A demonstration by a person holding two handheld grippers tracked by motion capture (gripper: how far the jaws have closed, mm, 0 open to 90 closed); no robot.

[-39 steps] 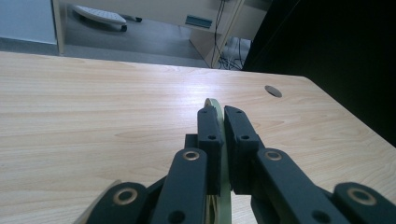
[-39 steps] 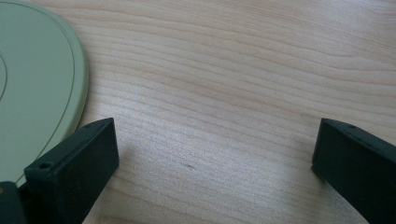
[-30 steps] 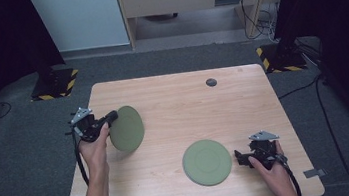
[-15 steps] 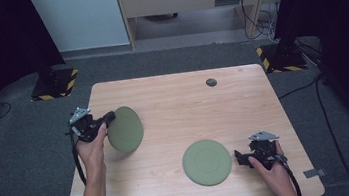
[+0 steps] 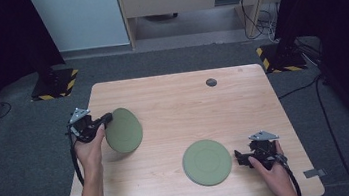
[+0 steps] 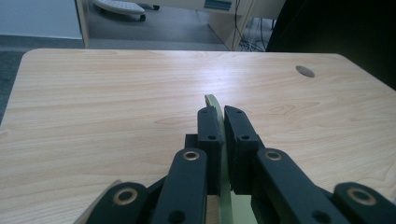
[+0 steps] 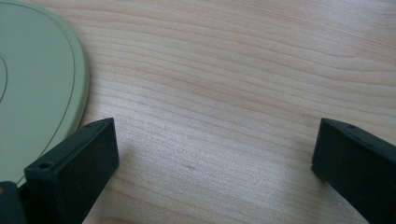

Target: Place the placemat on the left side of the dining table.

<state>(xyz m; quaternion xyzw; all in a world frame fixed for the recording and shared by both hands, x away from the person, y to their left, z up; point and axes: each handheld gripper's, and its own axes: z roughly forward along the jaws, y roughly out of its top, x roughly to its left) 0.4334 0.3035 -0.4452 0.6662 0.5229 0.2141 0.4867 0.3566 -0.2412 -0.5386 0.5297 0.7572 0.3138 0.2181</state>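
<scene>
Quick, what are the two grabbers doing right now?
Left gripper: closed on the rim of the tilted green plate, held off the table.
Right gripper: open, holding nothing, beside the flat green plate.

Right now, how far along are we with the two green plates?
Done: the left gripper has shut on the rim of one round green plate and holds it tilted above the wooden table. In hand: that raised plate. Left: the second round green plate lies flat, untouched; the right gripper sits open beside its edge. Probably the plates get stacked next.
</scene>
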